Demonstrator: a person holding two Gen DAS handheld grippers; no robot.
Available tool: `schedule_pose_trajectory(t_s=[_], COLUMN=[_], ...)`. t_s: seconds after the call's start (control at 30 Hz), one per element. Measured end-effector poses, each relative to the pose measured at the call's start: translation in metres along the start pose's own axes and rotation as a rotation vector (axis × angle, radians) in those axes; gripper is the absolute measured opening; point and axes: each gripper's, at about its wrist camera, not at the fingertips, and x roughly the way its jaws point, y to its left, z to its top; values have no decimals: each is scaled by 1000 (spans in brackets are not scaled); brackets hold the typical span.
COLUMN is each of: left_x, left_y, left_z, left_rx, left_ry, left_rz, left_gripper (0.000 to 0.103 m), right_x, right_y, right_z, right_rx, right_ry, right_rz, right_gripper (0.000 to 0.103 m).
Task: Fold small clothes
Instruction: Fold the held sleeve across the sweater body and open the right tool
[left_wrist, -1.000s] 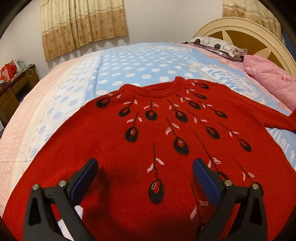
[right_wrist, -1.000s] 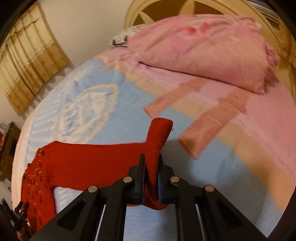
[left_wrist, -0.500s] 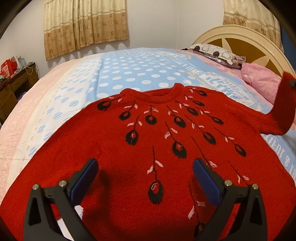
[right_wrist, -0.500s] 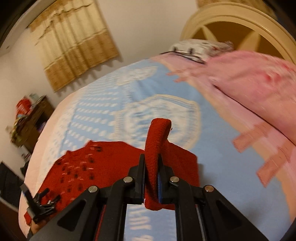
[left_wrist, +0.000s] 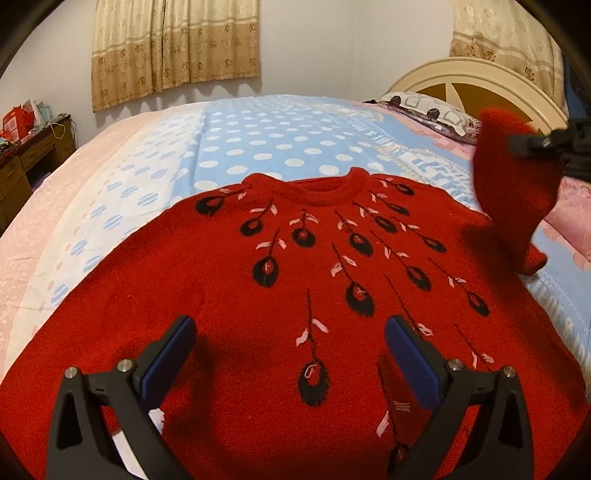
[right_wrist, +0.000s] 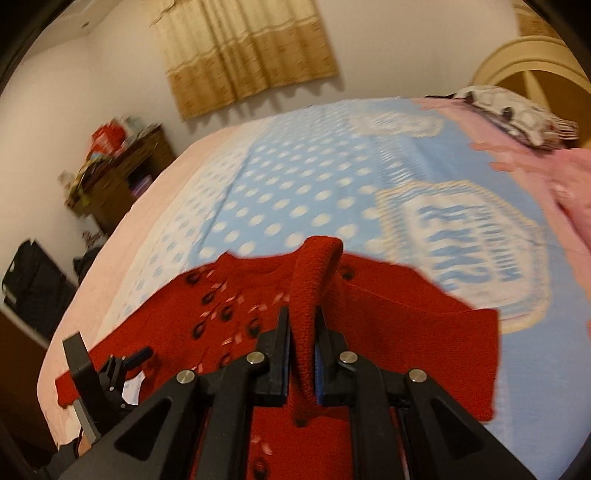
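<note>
A red knitted sweater (left_wrist: 295, 266) with black feather motifs lies front-up on the bed, collar away from me. My left gripper (left_wrist: 291, 350) hovers open over its lower half, blue pads wide apart with nothing between them. My right gripper (right_wrist: 301, 350) is shut on the cuff end of the sweater's right sleeve (right_wrist: 314, 280), which stands up between the pads. In the left wrist view that sleeve (left_wrist: 517, 184) hangs lifted over the sweater's right shoulder, with the right gripper (left_wrist: 535, 142) at the frame's right edge. The left gripper (right_wrist: 122, 365) shows low on the left in the right wrist view.
The bed (left_wrist: 280, 140) has a blue cover with white dots and a pink edge on the left. A pink pillow (left_wrist: 576, 210) and a patterned pillow (left_wrist: 428, 110) lie by the cream headboard (left_wrist: 480, 85). A wooden desk (left_wrist: 26, 155) with clutter stands left of the bed.
My right gripper has carried the sleeve from out beside the pillow leftward and up, so the sleeve now folds over toward the sweater's body. The left gripper has stayed open in place.
</note>
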Motion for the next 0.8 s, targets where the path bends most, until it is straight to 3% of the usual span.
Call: schedule_pose_trajectory(t_s=[0.23,0.3,0.33,0.37,0.43,0.6,0.77,0.8], left_x=[-7,-14,-16,-18,-23,-28,-10,-4], left_y=[1,4,5,5,4,-13,-54,-60], left_z=[3,3,3,2,3,17,35,37], left_rx=[5,15,22,30,55,88,161,172], left_ry=[3,3,9,15,32,53,58,65], left_rz=[14,17,22,26,20,-51,-96,-98], left_gripper=[103,103,103,103,103,103,102,97], right_x=[65,74,73,71,59,26,8,7], right_y=[30,32,34,36,36,22,-2,-3], right_z=[-36,-45,-48,-53,-61,-83,-105,-110], right_rx=[1,-7,-20,-43,-67,-119,-79,-78], right_ry=[112,137,137,138,122,72,8,5], right_rz=[91,105,112,128,152,-1,-81,-90], right_gripper=[11,39,81,93,93,93,93,93])
